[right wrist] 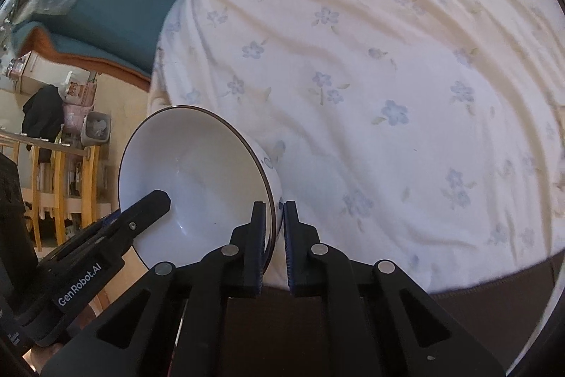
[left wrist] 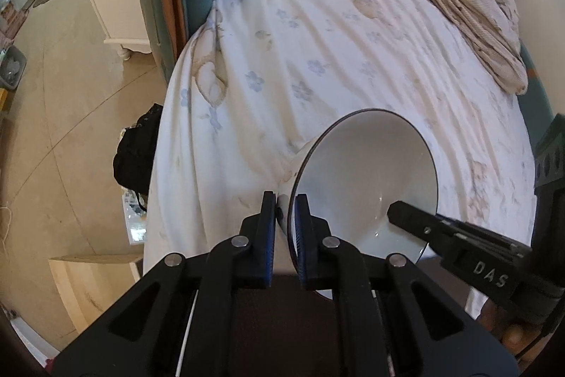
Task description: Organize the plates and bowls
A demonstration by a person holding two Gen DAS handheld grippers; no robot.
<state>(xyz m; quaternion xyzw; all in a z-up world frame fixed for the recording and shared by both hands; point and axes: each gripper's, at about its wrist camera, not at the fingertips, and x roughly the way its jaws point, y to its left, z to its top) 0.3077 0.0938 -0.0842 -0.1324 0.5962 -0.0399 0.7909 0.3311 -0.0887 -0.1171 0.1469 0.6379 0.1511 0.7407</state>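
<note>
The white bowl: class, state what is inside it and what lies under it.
Inside the white bowl only one finger of each gripper shows, left gripper and right gripper pinching opposite rims. Behind it lies the floral sheet; directly beneath is hidden.

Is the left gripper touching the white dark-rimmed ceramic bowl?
Touching. The left wrist view shows the left gripper shut on the white dark-rimmed ceramic bowl, its rim between the blue pads.
</note>
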